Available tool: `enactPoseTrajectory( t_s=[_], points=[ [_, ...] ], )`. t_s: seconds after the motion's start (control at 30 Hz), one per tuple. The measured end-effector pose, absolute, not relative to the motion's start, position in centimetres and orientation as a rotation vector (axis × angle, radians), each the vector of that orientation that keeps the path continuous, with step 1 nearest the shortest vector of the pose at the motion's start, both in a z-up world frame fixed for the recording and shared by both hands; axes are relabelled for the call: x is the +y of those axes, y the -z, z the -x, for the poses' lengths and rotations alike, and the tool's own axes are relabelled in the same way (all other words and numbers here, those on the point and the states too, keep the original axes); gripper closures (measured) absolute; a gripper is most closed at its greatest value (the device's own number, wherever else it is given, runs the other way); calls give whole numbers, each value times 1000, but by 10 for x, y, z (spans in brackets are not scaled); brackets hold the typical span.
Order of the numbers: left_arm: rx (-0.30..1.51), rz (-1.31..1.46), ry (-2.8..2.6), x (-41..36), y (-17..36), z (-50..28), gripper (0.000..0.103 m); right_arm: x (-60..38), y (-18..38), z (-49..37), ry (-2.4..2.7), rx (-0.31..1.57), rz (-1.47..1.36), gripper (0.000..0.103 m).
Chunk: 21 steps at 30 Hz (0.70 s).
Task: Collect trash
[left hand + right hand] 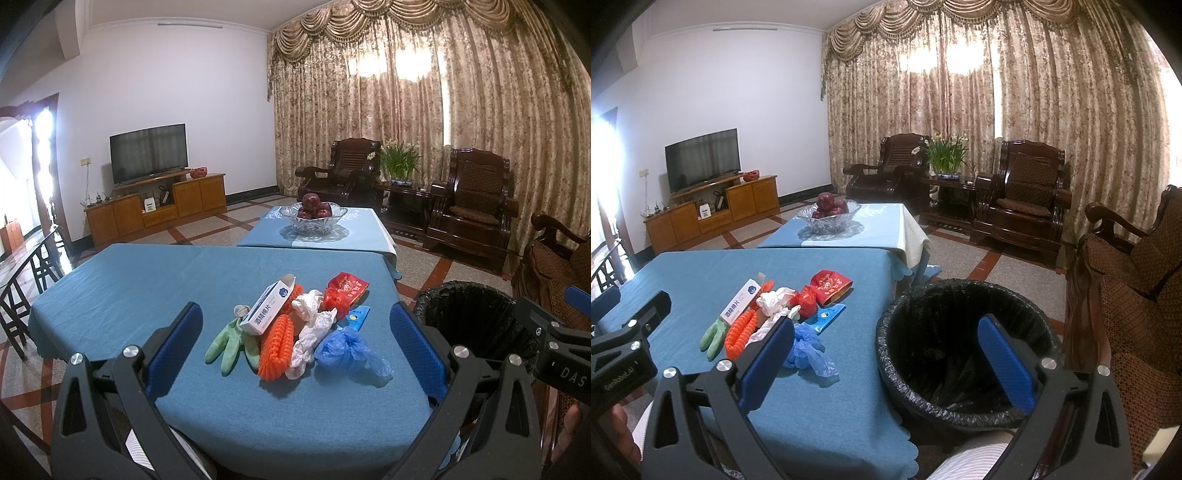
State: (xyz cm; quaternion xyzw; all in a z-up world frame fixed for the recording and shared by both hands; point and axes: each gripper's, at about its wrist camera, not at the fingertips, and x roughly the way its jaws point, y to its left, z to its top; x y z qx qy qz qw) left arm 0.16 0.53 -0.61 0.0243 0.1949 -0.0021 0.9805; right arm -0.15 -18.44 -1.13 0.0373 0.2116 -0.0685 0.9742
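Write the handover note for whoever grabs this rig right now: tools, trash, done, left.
Left tool: open, empty, held low over the near edge of the table, facing the trash pile.
Right tool: open, empty, held beside the table above the bin.
Trash, all in one pile on the table: green glove, white box, orange mesh, white wrap, blue bag, red packets, small blue packet.
Bin: black liner, to the table's right; nothing visible inside.
Done: nothing collected yet.
Left: move every piece into the bin.

Trash pile [295, 328] on table [122, 288]; bin [964, 347] right of table
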Motion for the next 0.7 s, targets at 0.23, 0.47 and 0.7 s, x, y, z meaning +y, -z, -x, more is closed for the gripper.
enactPoseTrajectory(
  t_s=[0.23,0.47,0.7],
  points=[
    [392,-51,5,6,8,-4,5,-184,11,1,137,429,-75,6],
    [391,-51,5,6,9,-4,5,-184,11,1,137,429,-76,6],
    [394,-49,5,7,9,-5,5,-184,12,1,138,429,-76,6]
  ],
)
